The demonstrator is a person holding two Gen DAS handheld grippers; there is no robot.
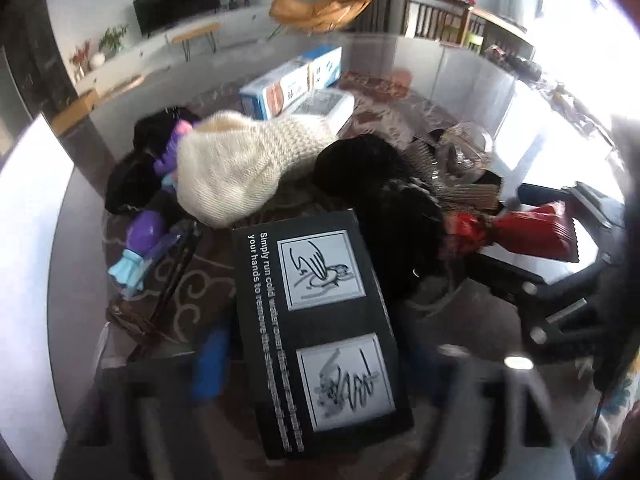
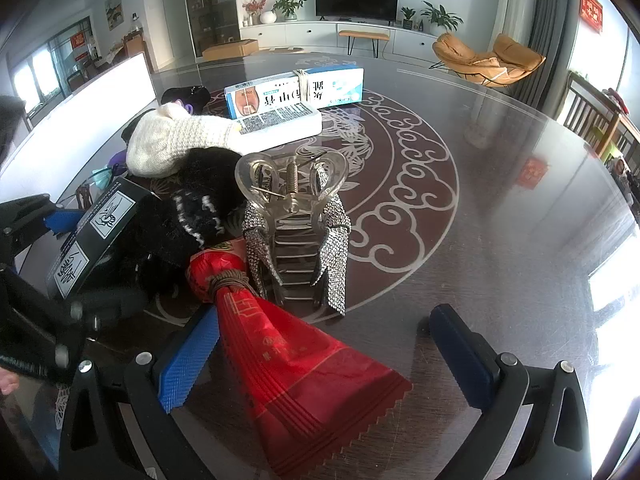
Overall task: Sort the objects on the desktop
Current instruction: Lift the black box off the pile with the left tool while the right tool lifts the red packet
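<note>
Your left gripper (image 1: pixel 320 380) has the black box (image 1: pixel 320 328) between its fingers, at 6 o'clock in the left wrist view, but blur hides whether the pads actually press it, so I cannot tell if it is pinched. If the hold is shallow, the box could slip and knock the black knit piece (image 1: pixel 384 200) just beside it at 1 o'clock. Your right gripper (image 2: pixel 324 364) is spread wide, with the red pouch (image 2: pixel 296 356) lying between its fingers, against the left pad. Closing off-centre could push the pouch into the rhinestone hair claw (image 2: pixel 296 224) at 12 o'clock.
</note>
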